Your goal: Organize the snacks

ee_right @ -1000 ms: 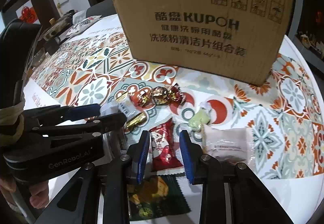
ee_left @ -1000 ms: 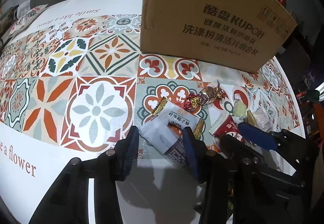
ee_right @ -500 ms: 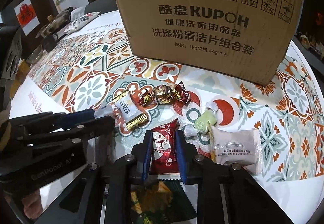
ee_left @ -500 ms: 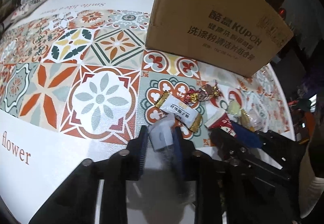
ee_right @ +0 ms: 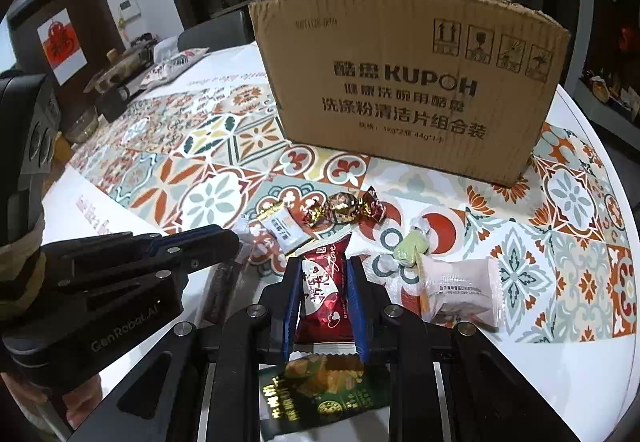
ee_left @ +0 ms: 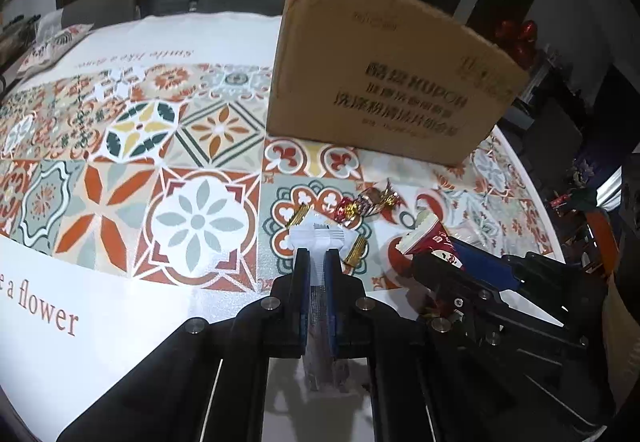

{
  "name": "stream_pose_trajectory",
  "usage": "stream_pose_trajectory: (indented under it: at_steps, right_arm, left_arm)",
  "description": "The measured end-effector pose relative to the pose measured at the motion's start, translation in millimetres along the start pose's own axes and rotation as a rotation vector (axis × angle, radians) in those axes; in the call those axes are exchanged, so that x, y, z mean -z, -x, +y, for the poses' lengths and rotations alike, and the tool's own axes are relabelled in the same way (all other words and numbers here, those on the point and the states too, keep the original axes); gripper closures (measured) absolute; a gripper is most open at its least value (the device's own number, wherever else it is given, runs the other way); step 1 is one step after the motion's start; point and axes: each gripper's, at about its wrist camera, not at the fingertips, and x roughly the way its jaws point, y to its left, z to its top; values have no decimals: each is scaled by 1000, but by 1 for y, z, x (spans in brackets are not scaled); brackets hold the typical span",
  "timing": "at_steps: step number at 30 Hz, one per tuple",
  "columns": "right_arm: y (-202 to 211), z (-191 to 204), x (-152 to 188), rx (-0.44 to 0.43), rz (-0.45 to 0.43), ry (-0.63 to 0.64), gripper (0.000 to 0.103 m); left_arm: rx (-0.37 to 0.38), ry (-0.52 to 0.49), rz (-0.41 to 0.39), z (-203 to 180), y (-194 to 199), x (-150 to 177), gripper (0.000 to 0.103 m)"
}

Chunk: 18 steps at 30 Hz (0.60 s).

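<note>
- The left gripper (ee_left: 316, 262) has just squeezed shut, and it now pinches a clear white snack packet (ee_left: 319, 242) between its blue pads
- The right gripper (ee_right: 323, 274) pinches a dark red snack packet (ee_right: 325, 282) with white writing; its pads press on both sides of the packet
- Both grippers are side by side near the front edge of the table (ee_right: 520, 382), which has a cloth with bright flower tiles
- A big brown cardboard box (ee_right: 408, 82) stands on the table past the snacks, toward the far edge
- Between the box and the grippers lie a white candy with gold ends (ee_right: 286, 228) and a shiny red and gold wrapped sweet (ee_right: 346, 206)
- A small green candy (ee_right: 410, 246) lies to the right of the red packet, and a pale pink packet (ee_right: 464, 288) lies just beside it
- A dark green snack bag (ee_right: 324, 390) lies on the table under the right gripper, close to the front edge
</note>
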Motion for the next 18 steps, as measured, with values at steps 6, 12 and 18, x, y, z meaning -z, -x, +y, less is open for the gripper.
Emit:
stream_pose_trajectory:
  at_steps: [6,12,18]
  right_arm:
    - [20,3,-5,-5,-46,2,79]
    - [39,4,-13,-2,-97,4,79]
    - [34,0,-6,-3,-71,-2,79]
  left_arm:
    - [19,-21,-61,-6,22,-6,102]
    - [19,-61,-111,-13,40,-11,101]
    - [35,-21,10,-10,22,4,97]
